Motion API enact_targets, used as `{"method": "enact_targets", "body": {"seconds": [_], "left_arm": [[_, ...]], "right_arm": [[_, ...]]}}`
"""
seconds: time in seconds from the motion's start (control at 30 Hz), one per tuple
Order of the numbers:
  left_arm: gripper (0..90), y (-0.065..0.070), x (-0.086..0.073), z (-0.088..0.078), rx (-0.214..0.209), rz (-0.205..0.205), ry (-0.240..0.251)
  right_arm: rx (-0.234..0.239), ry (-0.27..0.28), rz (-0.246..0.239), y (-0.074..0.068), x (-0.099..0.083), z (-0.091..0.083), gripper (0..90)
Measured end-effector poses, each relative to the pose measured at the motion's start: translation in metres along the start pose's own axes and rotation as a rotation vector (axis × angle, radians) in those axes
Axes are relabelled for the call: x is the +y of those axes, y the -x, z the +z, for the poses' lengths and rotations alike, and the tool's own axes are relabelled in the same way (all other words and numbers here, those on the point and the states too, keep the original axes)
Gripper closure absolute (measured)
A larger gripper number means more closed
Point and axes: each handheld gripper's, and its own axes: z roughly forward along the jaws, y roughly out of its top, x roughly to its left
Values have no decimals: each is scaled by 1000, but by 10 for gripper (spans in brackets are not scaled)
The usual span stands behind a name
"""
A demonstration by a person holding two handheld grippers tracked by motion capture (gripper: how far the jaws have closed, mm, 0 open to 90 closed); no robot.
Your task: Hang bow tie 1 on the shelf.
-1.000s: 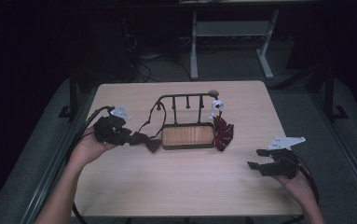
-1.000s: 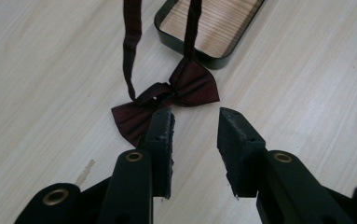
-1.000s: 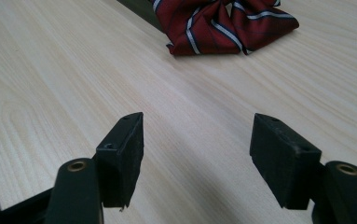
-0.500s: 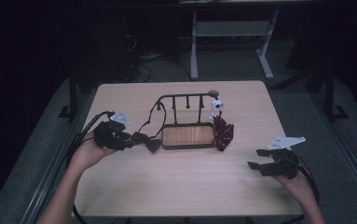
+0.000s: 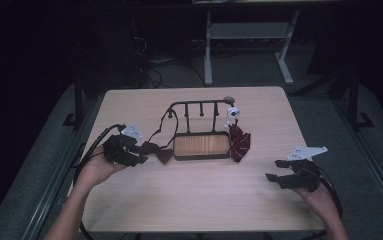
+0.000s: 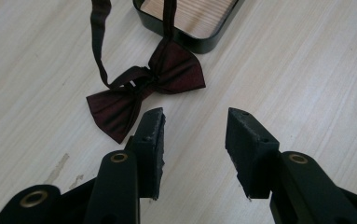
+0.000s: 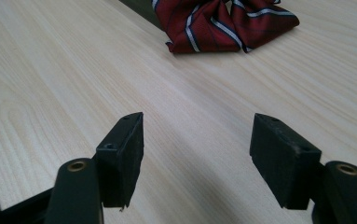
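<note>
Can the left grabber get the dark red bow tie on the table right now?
Probably yes. The left gripper is open, and the dark red bow tie lies flat just ahead of its jaws on bare table, with nothing between them.

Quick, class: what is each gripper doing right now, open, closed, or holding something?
Left gripper: open, holding nothing, beside the dark red bow tie.
Right gripper: open, holding nothing, over bare table, short of the striped bow tie.

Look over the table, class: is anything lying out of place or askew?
Yes. The dark bow tie lies crumpled on the table beside the stand's tray, its strap trailing up over the rack. The striped bow tie lies slumped against the tray's other end.
</note>
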Motion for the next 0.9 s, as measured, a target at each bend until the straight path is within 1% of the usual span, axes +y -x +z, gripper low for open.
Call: {"method": "enact_targets", "body": {"seconds": [0.03,0.17,0.27,0.4,0.5,0.77,0.8,0.83,0.9], "left_arm": [[571,0,-1,1,-1,3,-1],[533,1,-5,4,-2,-13,2],[531,2,-7,6,-6,-19,9],[517,4,-10,10,-13,-23,12],[510,6,-11,12,-15,-16,12],[465,14,-17,20,-30,-34,39],[451,16,-19,22,-34,-33,46],[438,18,-21,24,-38,-42,57],[407,22,-25,28,-51,-46,74]], "right_arm": [[0,1,2,0,0,0,348],[0,3,1,0,0,0,349],[-1,-1,-3,1,0,0,348],[-3,-2,-4,0,0,1,348],[-2,-3,-3,1,0,1,348],[2,3,-3,0,-1,1,348],[6,7,-3,0,-1,1,348],[7,10,-4,0,-1,1,348],[5,14,-3,0,0,1,348]]}}
